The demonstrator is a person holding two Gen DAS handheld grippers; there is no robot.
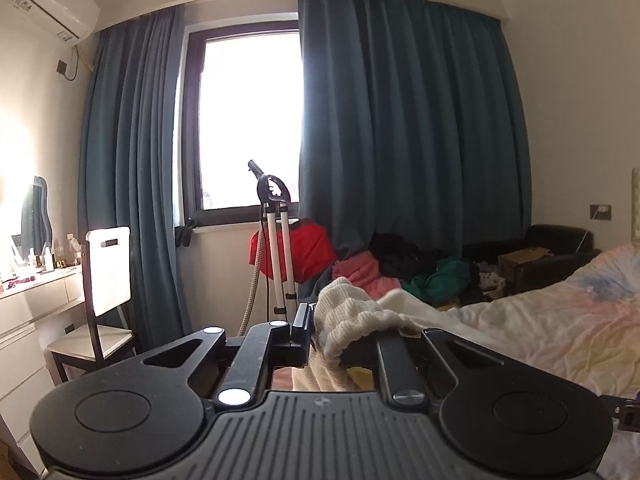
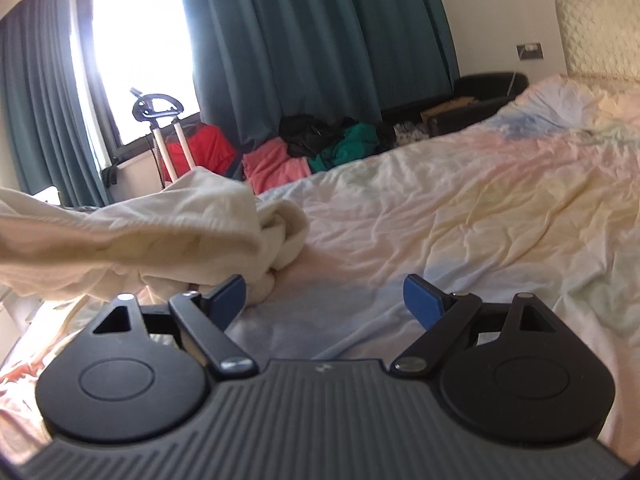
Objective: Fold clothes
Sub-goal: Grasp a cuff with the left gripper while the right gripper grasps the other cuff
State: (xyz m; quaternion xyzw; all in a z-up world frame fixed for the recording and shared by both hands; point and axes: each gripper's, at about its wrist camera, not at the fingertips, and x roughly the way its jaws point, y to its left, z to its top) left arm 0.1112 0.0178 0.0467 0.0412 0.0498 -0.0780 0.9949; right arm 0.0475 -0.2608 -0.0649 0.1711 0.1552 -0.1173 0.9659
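Observation:
A cream knit garment [image 1: 352, 312] is bunched between the fingers of my left gripper [image 1: 340, 320], which is shut on it and holds it above the bed's near edge. In the right wrist view the same cream garment [image 2: 132, 224] stretches from the left edge down onto the bed. My right gripper [image 2: 324, 296] is open and empty, its blue pads [image 2: 420, 298] spread wide just above the pastel bed sheet [image 2: 460, 208], right of the garment.
A pile of pink, black and green clothes [image 1: 404, 272] lies by the teal curtains [image 1: 400, 120]. A garment steamer stand [image 1: 276, 248] and a red bag [image 1: 304, 248] stand under the window. A white chair [image 1: 104, 300] and dresser [image 1: 28, 320] stand at the left.

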